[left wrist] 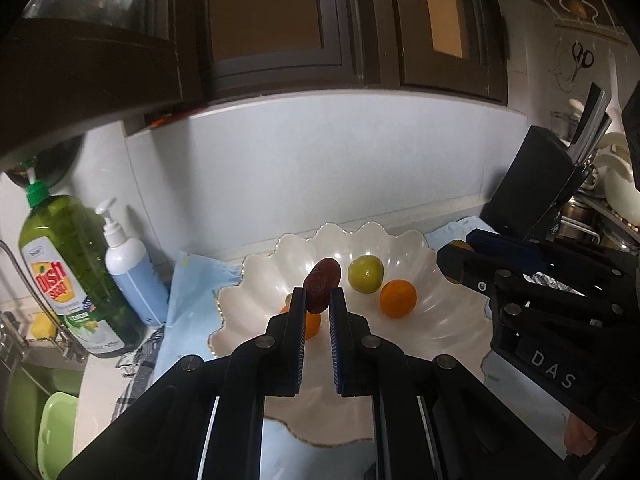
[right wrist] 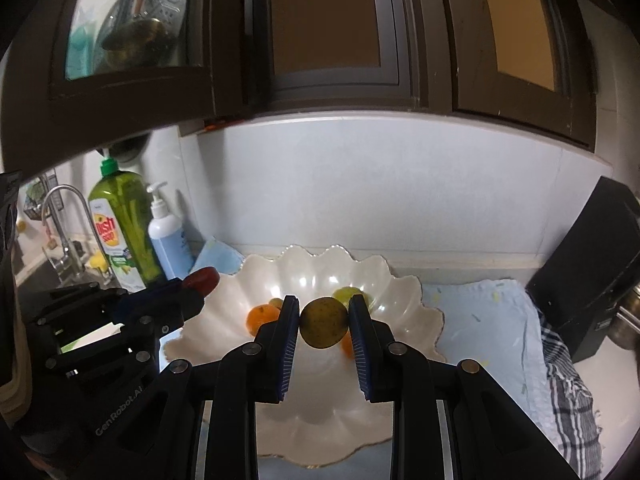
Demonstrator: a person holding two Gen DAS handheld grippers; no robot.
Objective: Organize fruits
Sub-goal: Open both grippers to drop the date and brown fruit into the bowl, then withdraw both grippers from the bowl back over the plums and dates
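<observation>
Nearest to us, our left gripper has its jaws closed to a narrow gap on a dark red fruit, pinched only at its lower end so most of it stands proud of the fingertips. Our right gripper is closed wider on a round yellow-green fruit, taken across its middle with a pad on each side. Both fruits hang in the air above the white scalloped bowl, not touching it.

We judge these fruits light, firm enough for a gentle pinch, yet smooth-skinned and likely to bruise or roll. The right grip, across the widest part, looks secure. The left one, low on the red fruit, seems more apt to let it tip or slide, so a slow lowering would suit it.

Both grippers point forward and slightly down toward the bowl, side by side, the left over the bowl's left half and the right nearer its centre and right rim; each shows in the other's view.

Further in, the bowl holds an orange, a green fruit and another orange half hidden behind the left fingers. The bowl stands on a pale blue cloth. Beyond, a green dish soap bottle and a white pump bottle stand by the wall, a black knife block to the right
</observation>
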